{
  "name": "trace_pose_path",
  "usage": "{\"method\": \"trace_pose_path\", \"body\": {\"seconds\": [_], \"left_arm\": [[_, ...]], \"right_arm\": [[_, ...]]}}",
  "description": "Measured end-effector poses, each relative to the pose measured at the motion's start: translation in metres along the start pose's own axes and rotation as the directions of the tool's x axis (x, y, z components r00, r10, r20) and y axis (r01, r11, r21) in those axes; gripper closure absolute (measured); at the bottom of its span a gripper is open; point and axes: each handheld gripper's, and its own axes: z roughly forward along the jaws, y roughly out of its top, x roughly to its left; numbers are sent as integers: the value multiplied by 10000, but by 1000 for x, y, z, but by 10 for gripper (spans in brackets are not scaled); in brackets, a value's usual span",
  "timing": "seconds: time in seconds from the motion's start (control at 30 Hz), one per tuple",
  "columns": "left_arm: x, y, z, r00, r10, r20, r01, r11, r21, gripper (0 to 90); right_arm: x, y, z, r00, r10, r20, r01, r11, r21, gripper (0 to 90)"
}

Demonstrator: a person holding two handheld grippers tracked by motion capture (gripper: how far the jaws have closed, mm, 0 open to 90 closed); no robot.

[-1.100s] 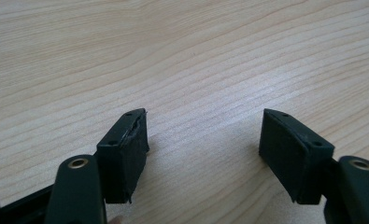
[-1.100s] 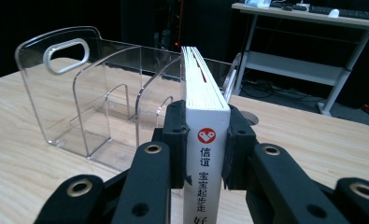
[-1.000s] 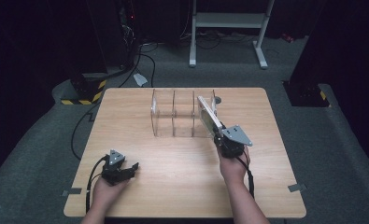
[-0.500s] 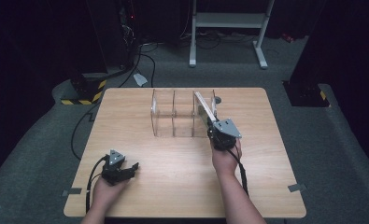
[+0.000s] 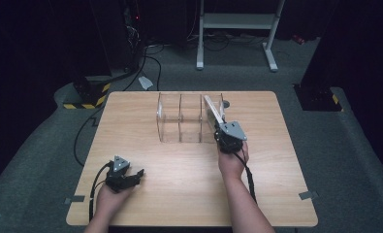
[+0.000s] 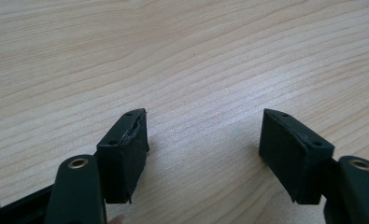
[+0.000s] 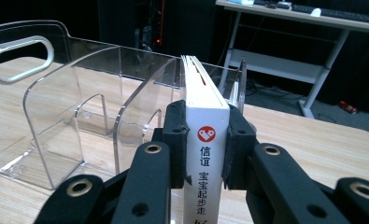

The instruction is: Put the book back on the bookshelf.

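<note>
Slim white book (image 7: 205,140), clear plastic rack (image 7: 79,121)

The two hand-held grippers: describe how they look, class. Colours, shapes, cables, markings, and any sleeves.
Each hand-held gripper, left and right, is black, with a grey three-cornered plate on top and a black cable trailing back. The jaws are blocky black pads on arms with brass-coloured rivets. Both forearms are bare, no sleeves.
</note>
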Motion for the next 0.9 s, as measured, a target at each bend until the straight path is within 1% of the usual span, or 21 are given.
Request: {"method": "trace_pose_path", "body": {"seconds": [0.13, 0.47, 0.5, 0.57, 0.73, 0.8, 0.9], "left_arm": [[0, 0, 0, 10000, -15, -1, 15, 10000, 0, 329], [0, 0, 0, 10000, -11, -3, 11, 10000, 2, 330], [0, 0, 0, 10000, -10, -5, 10, 10000, 0, 330], [0, 0, 0, 10000, 2, -7, -2, 10000, 1, 330], [0, 0, 0, 10000, 7, -6, -7, 10000, -3, 332], [0, 0, 0, 10000, 6, -6, -6, 10000, 14, 332], [-1, 0, 0, 10000, -1, -17, 1, 10000, 6, 334]], "right_arm": [[1, -1, 1, 9999, -28, 121, 29, 10000, -89, 751], [-1, -12, 0, 9993, 328, 194, -323, 9991, -275, 747], [-1, -13, 0, 9992, 331, 205, -326, 9991, -261, 747], [-1, -15, -1, 9985, 496, 210, -492, 9986, -189, 746], [0, -18, -6, 9991, 382, 169, -380, 9992, -90, 743], [0, -20, -7, 9988, 455, 190, -455, 9990, -18, 743], [1, -23, -10, 9973, 708, 206, -708, 9975, 1, 743]]}}
